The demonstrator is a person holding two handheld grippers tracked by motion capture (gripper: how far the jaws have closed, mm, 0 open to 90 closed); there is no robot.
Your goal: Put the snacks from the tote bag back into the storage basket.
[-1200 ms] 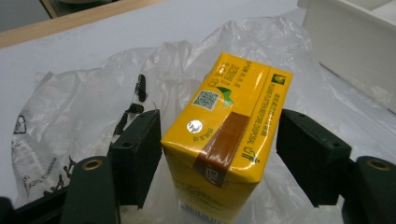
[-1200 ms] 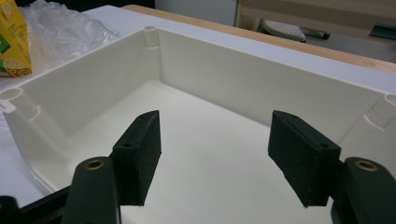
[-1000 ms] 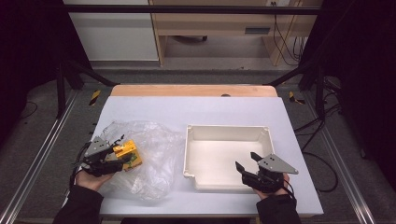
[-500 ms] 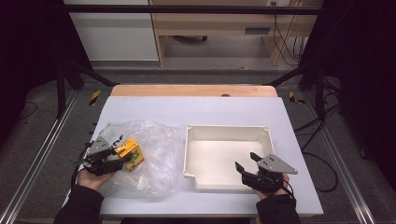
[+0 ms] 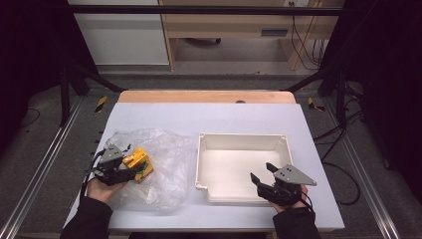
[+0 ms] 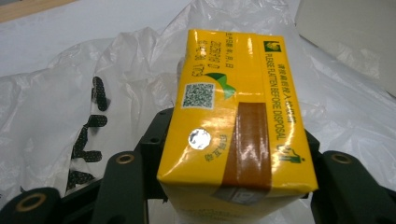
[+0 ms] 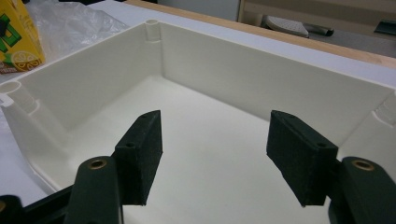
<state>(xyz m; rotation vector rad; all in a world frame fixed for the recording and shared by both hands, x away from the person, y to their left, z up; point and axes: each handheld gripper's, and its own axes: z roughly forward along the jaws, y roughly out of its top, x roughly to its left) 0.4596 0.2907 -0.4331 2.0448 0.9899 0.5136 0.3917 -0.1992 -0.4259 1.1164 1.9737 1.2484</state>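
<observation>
I hold yellow carton (image 6: 236, 116) in left gripper (image 5: 130, 167), lower left | white bin (image 5: 204, 164) lies right | right gripper (image 5: 263, 174) gapes empty.

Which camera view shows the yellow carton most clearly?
The left gripper view: the yellow carton is close, its print readable. The high view shows it small on the plastic bag; the right gripper view catches one corner.

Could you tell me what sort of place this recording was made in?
Probably a lab or workshop set up for recording: a white table inside a dark metal frame, cables trailing over the floor behind, and wooden furniture beyond.
</observation>
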